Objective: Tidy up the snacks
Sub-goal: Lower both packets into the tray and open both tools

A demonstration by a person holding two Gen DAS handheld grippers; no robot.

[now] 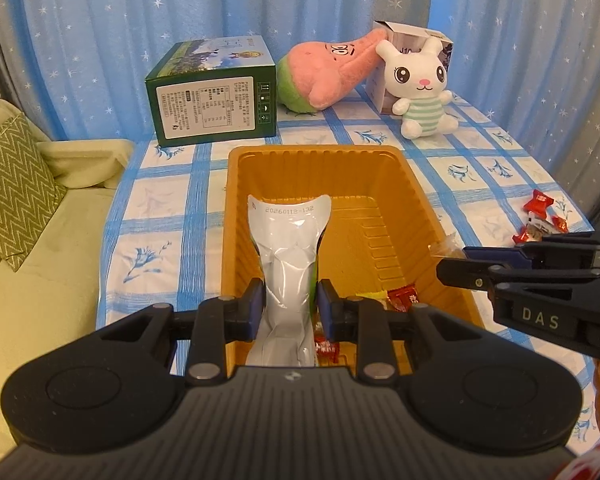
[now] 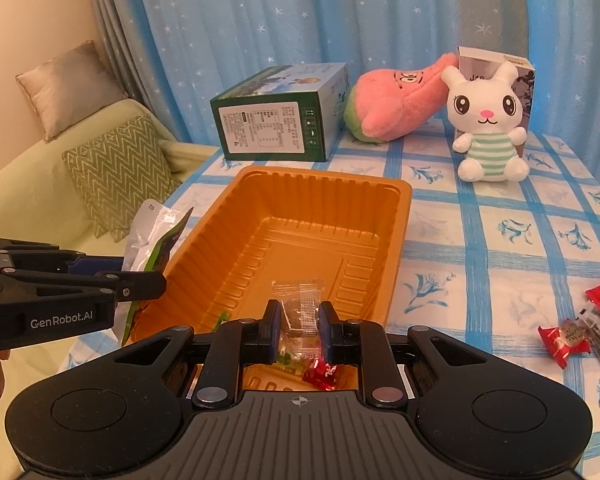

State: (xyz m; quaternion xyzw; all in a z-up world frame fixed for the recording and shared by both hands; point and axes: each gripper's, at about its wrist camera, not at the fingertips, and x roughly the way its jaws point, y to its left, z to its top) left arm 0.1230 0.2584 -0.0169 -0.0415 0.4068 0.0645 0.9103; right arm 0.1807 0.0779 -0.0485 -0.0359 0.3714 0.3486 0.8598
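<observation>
One orange tray (image 2: 396,216) on the checked tablecloth (image 2: 500,208); left gripper (image 1: 286,300) clamped on one silver pouch (image 1: 288,256) above it, right gripper (image 2: 300,322) clamped on one clear sachet (image 2: 300,304); three wrapped candies (image 2: 580,324) loose at right; behind: one green box (image 2: 276,120), two plush toys (image 2: 488,120)

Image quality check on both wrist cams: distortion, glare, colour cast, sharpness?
Left wrist: strong fisheye bend, dark corners; glare on the silver pouch, yet its printed date code stays readable. Right wrist: same bend, warmer cast on the orange tray; the clear wrapped snack is soft up close, while the white bunny plush is sharp.
</observation>
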